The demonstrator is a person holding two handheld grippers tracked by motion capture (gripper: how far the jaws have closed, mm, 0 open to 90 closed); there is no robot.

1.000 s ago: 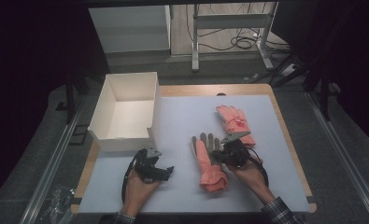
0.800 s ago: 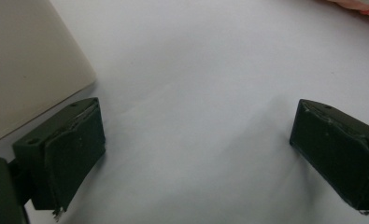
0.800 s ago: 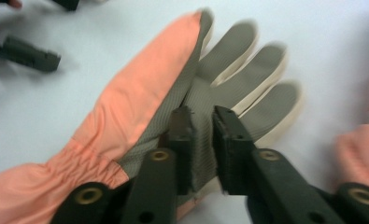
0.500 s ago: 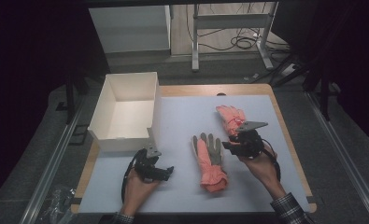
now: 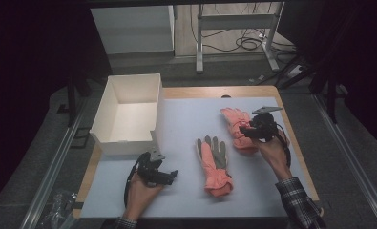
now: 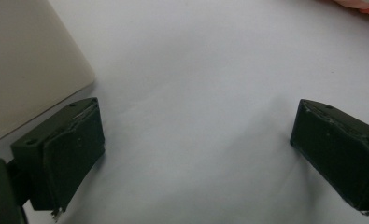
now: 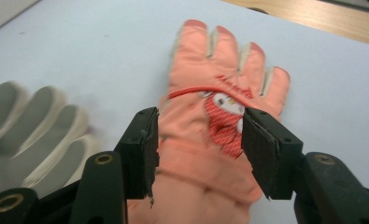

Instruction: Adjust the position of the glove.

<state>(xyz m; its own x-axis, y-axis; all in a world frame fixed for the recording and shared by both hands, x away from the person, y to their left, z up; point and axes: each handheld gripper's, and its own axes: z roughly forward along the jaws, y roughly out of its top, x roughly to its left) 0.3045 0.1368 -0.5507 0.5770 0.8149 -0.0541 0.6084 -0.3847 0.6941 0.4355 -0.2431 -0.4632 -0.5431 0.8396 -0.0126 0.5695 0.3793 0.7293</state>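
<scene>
Orange glove [image 7: 219, 135] is lying near the table's far right edge while we are hovering our right gripper [image 7: 198, 149], fingers just opening, over it, left gripper [image 6: 196, 154] released.

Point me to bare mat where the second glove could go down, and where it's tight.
Free: the mat between the white box and the palm-up glove, and the near strip between left gripper and that glove's cuff. Tight: right side, where the right gripper, jaws just opened, hangs over the pink glove near the mat edge.
</scene>
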